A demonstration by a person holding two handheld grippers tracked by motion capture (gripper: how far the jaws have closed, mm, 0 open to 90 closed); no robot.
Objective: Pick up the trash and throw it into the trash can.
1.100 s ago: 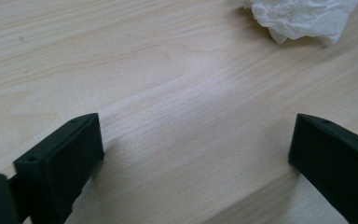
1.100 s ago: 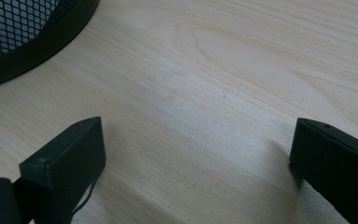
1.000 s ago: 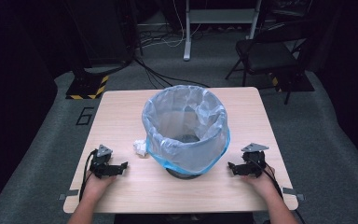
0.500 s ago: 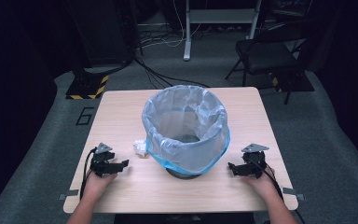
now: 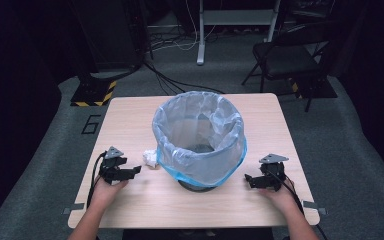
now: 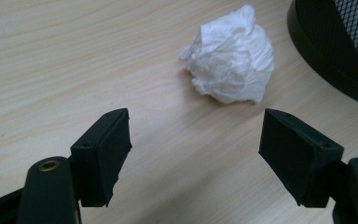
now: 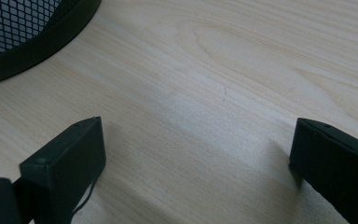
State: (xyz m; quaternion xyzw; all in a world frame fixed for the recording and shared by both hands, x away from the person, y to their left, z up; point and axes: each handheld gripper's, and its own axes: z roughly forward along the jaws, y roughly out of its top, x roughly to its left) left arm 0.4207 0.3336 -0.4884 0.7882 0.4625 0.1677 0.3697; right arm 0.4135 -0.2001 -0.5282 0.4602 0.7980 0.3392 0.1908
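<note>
From above, on the wooden table (image 5: 130,125), a mesh wastebasket (image 5: 198,183) lined with a clear bag (image 5: 198,131) that has a blue edge stands at centre; the crumpled white paper ball (image 5: 151,158) lies on the tabletop just beside the basket's base, on the person's left. Left gripper (image 5: 132,171) sits near the ball, pointed toward it, not touching; right gripper (image 5: 250,180) rests on the far side of the basket, well apart from the ball. Left gripper view: jaws spread wide, nothing between them; paper ball (image 6: 228,58) ahead of the gap and slightly toward the right-hand jaw, resting on bare wood; the basket's black rim base (image 6: 335,51) just beside it at upper right. Right gripper view: jaws also spread wide, empty, bare table (image 7: 223,93) between them; basket base (image 7: 28,42) at upper left. Judgement on progress: the work appears to be binning the paper, and it is at its start. Ball not yet grasped, not lifted, not in the bag. Remaining: advance the left gripper so the jaws straddle the ball, close, lift over the rim, release inside. Right gripper looks idle for now.
</note>
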